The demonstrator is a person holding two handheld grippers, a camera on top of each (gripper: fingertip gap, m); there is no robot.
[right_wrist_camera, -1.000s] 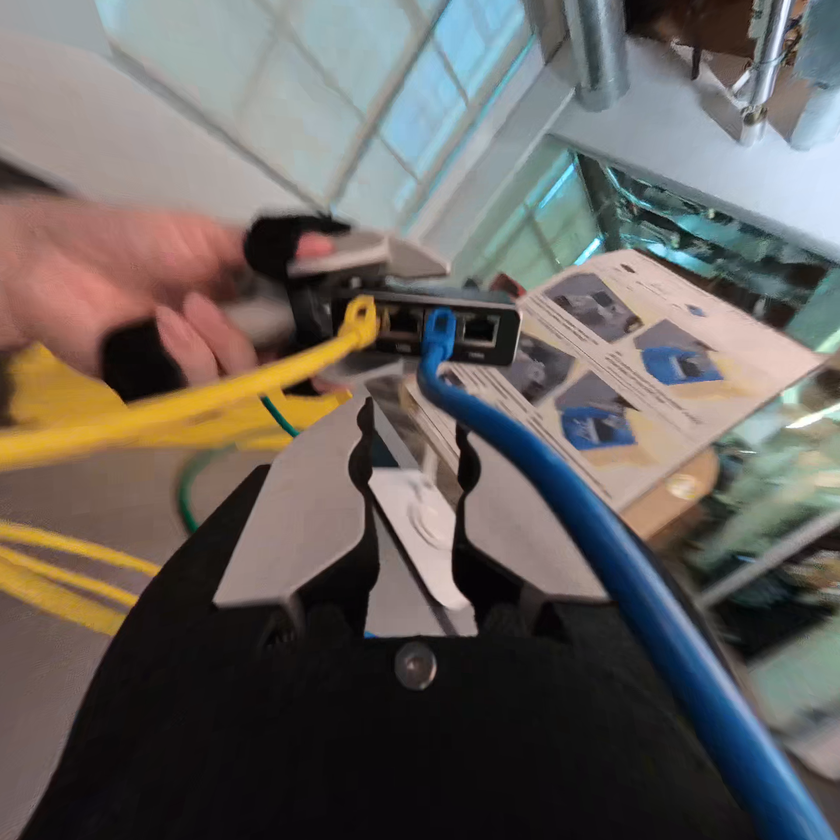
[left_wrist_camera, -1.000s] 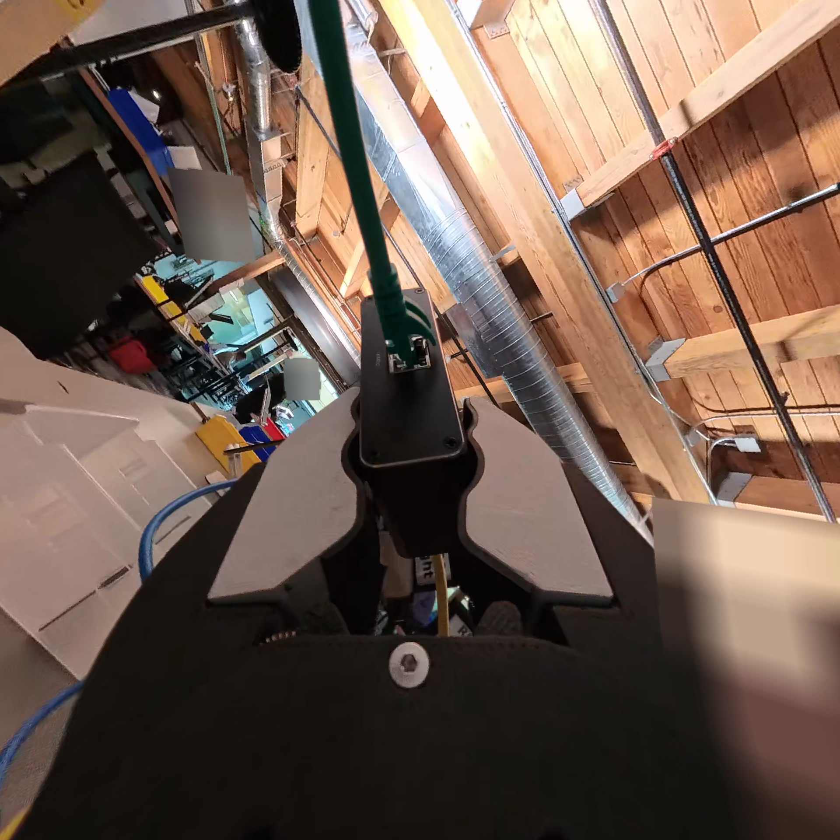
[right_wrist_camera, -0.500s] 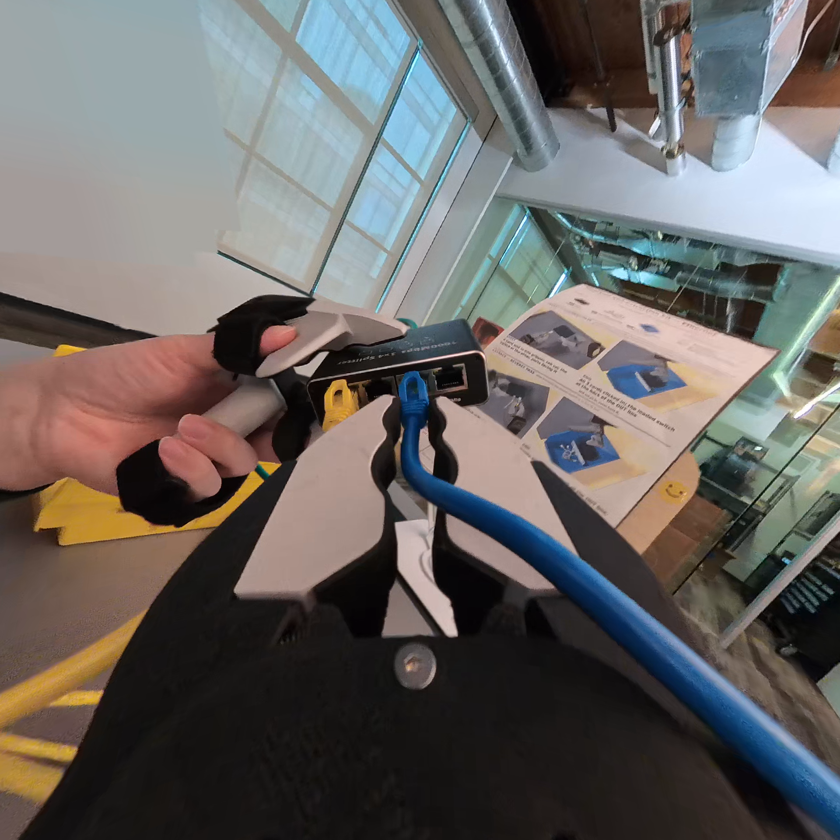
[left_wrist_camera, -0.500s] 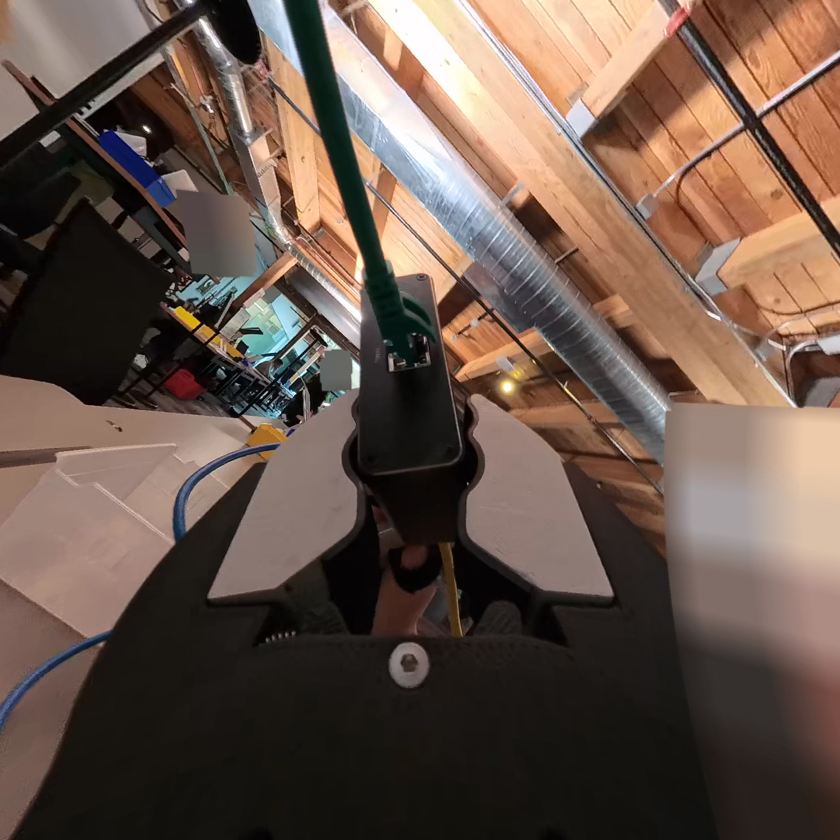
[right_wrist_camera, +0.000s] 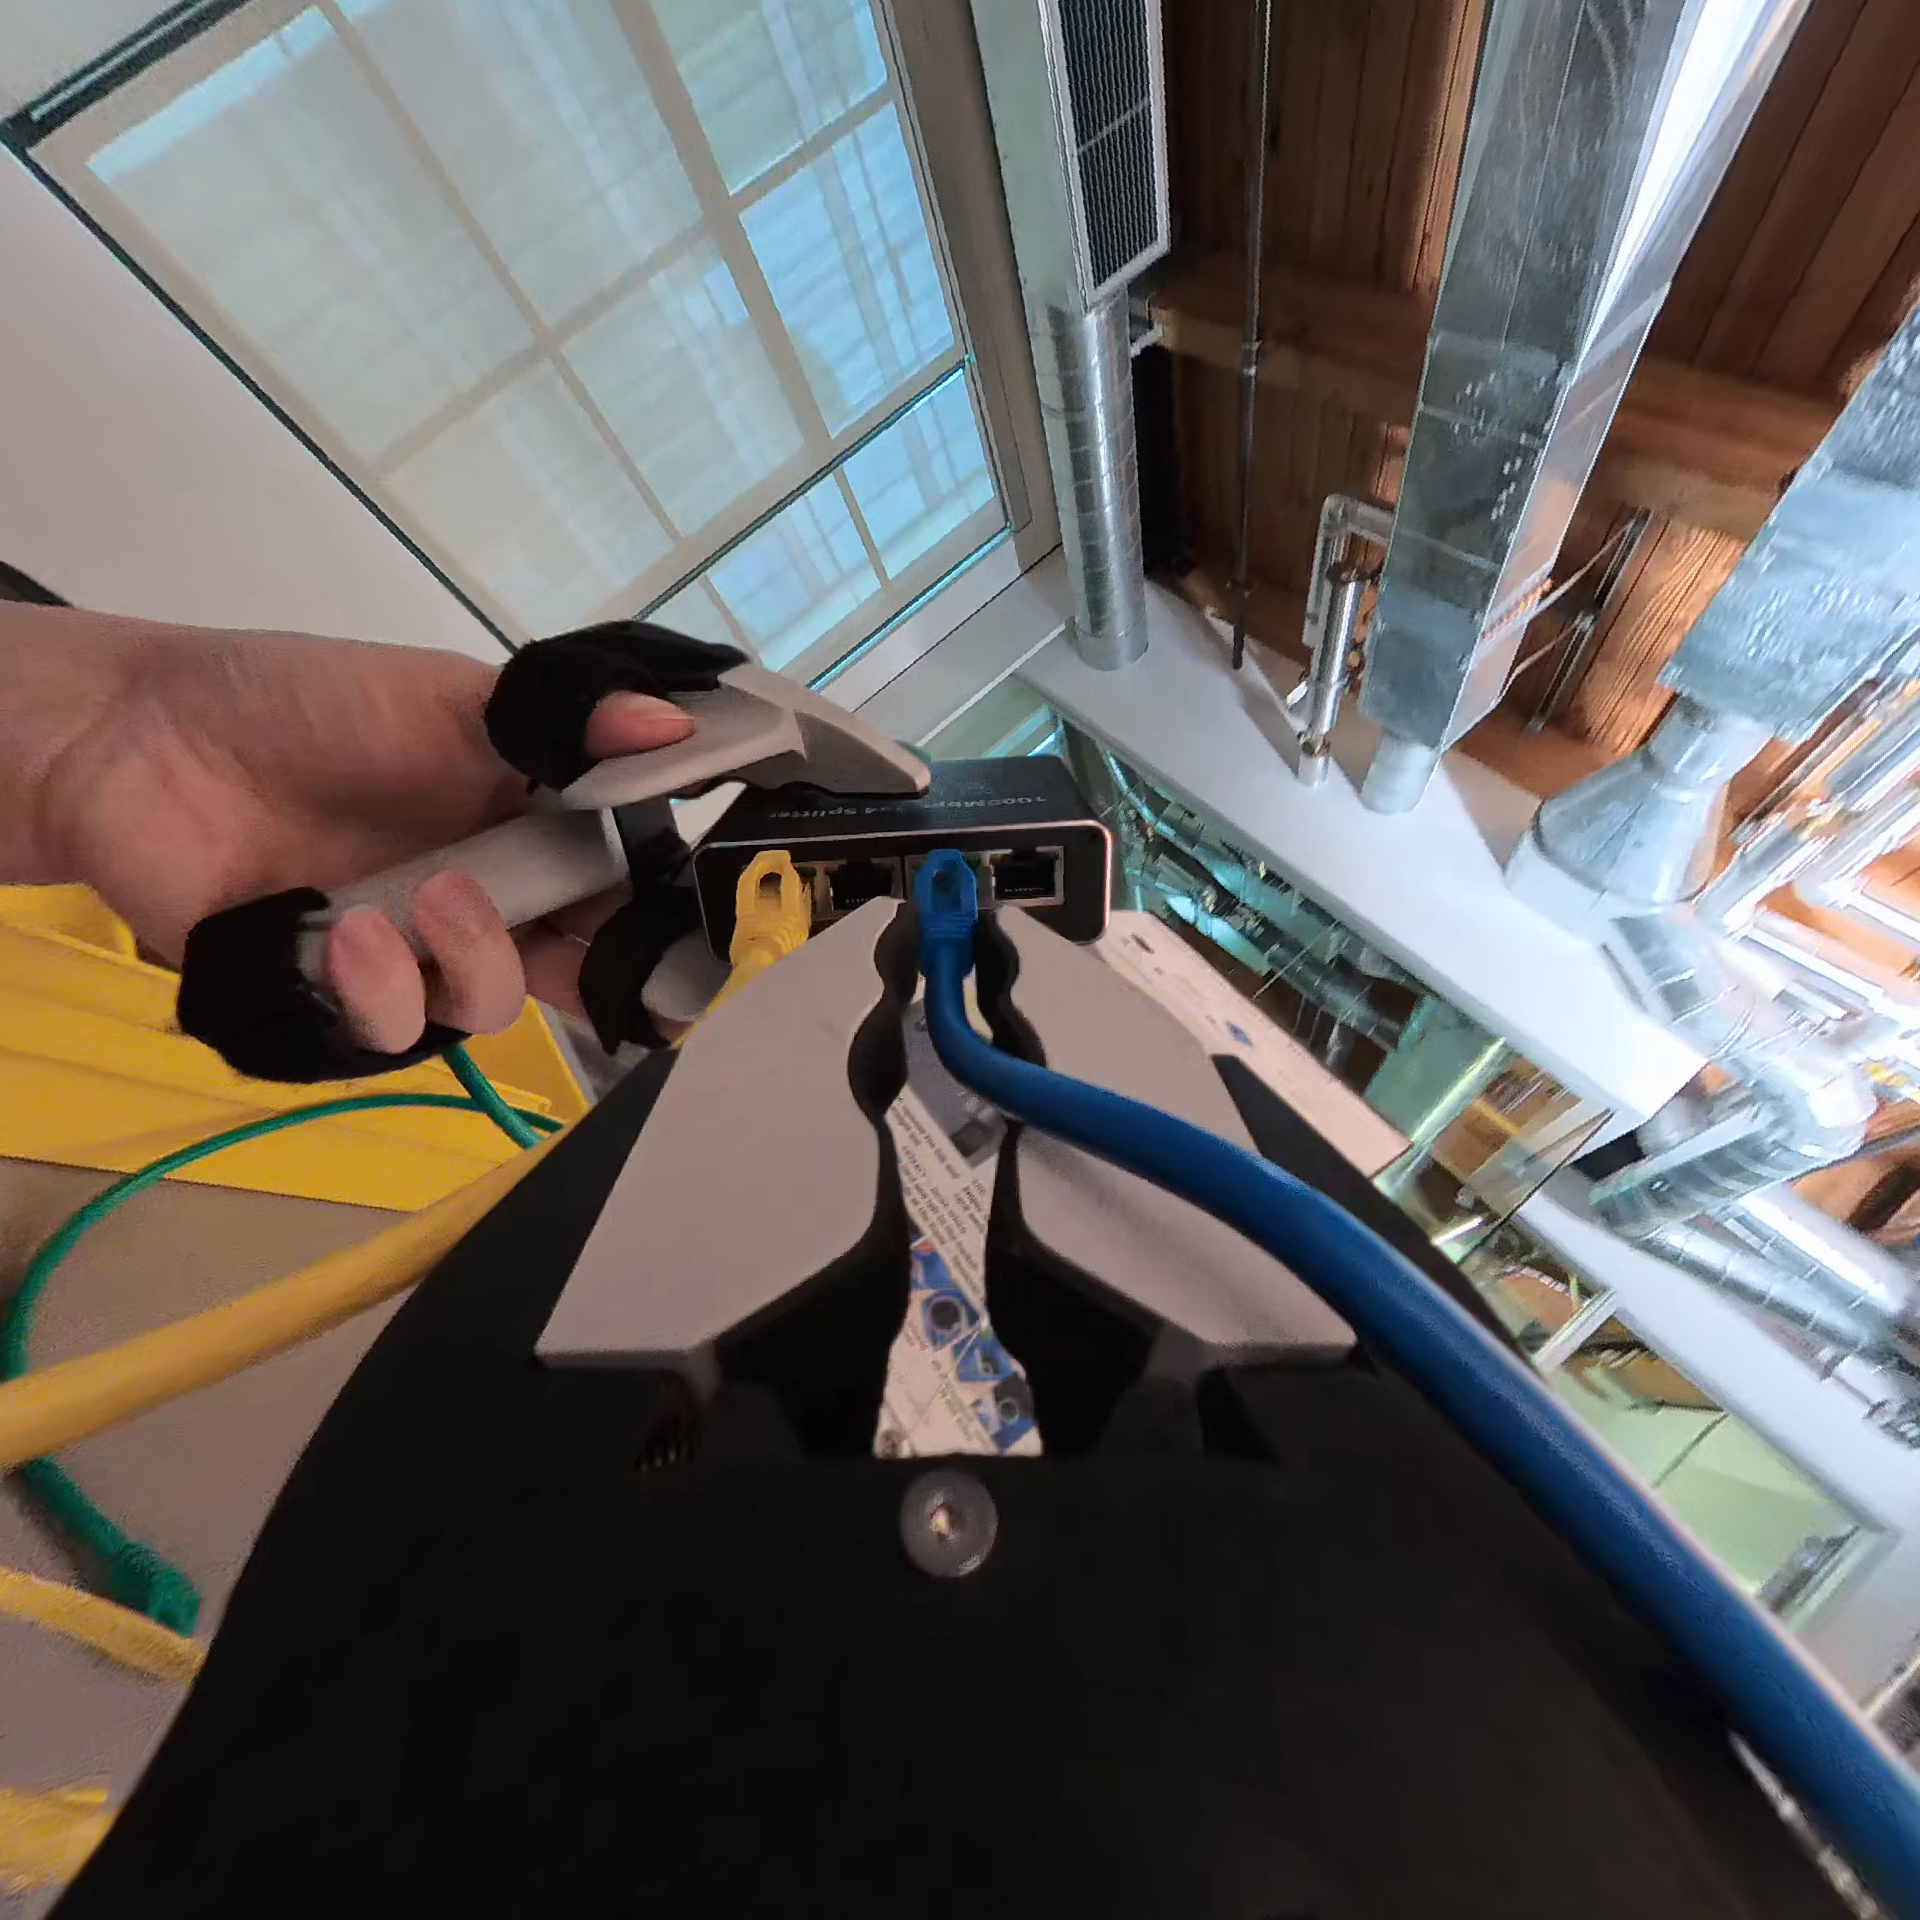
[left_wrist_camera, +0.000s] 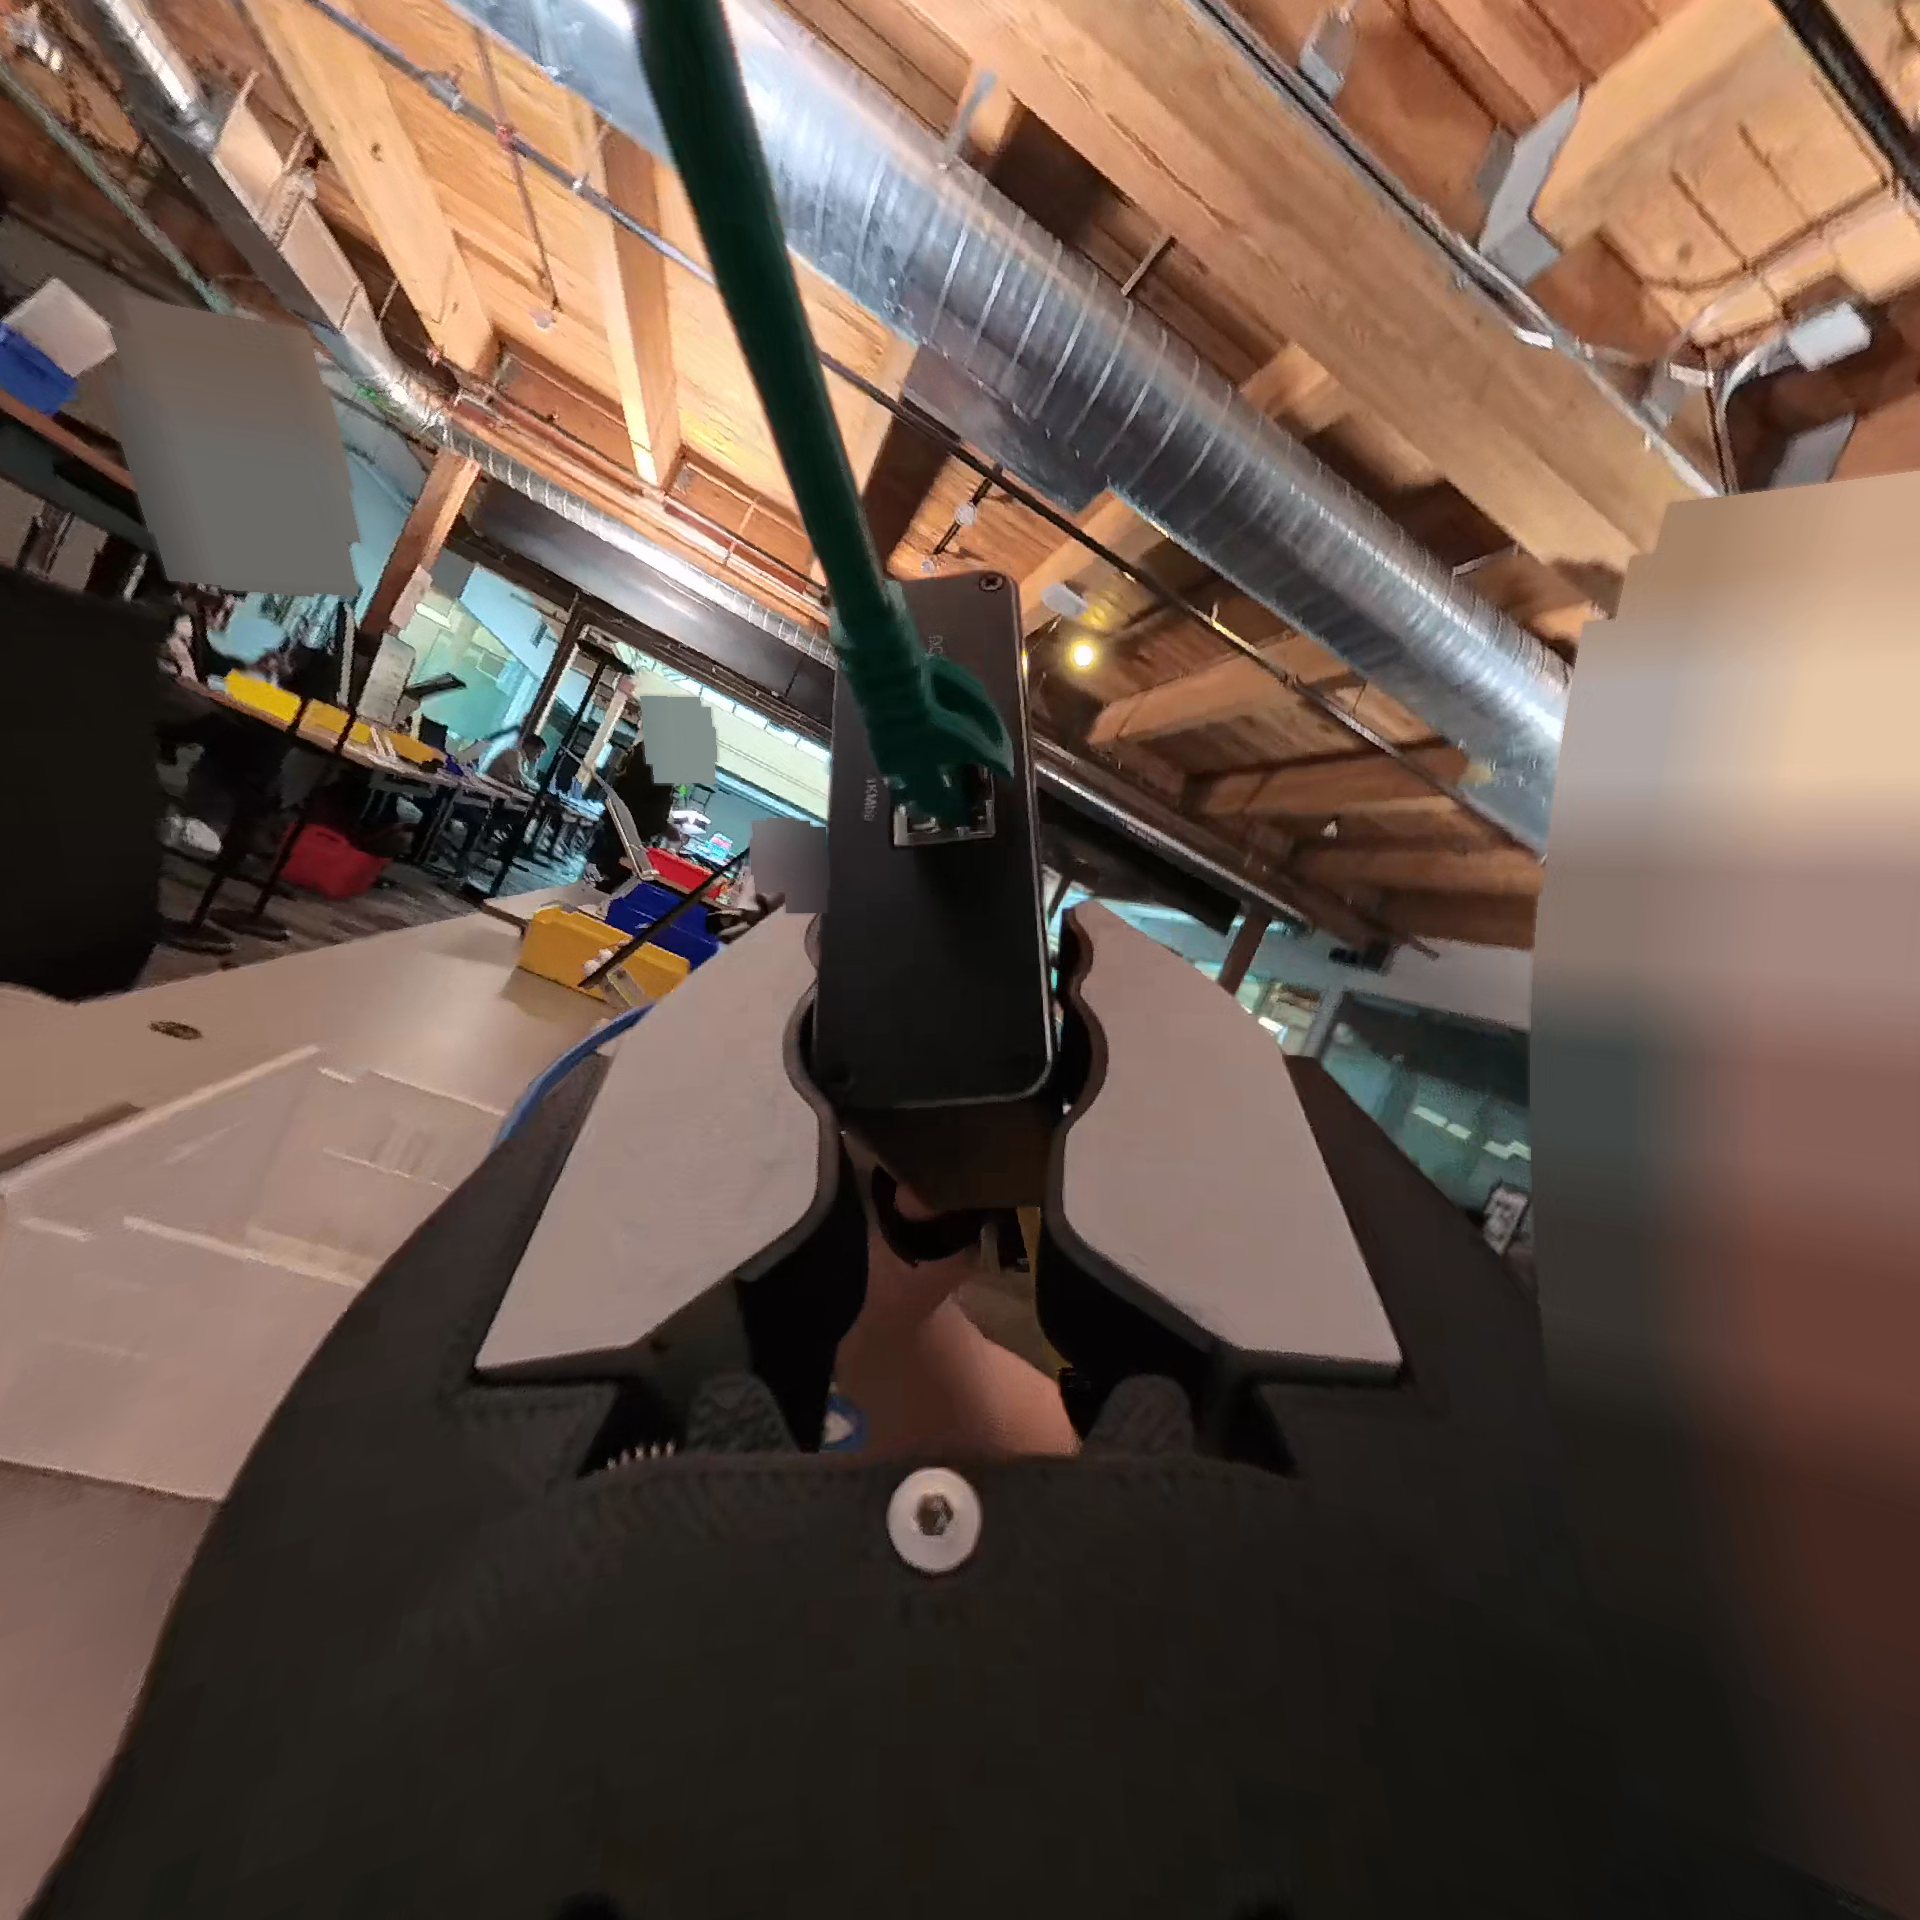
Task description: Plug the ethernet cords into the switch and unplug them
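the left gripper (left_wrist_camera: 932,1023) is clamped on the black switch (right_wrist_camera: 904,836), with yellow cord (right_wrist_camera: 767,914) and blue cord (right_wrist_camera: 948,904) plugged in, while the right gripper (right_wrist_camera: 940,935) fingers sit narrowly apart around the blue plug.

Pale lettering runs along the top face of the black switch (right_wrist_camera: 914,821), and a short marking sits beside its single port (left_wrist_camera: 940,821) in the left wrist view. The printed instruction sheet (right_wrist_camera: 961,1340) carries small text beside photos.
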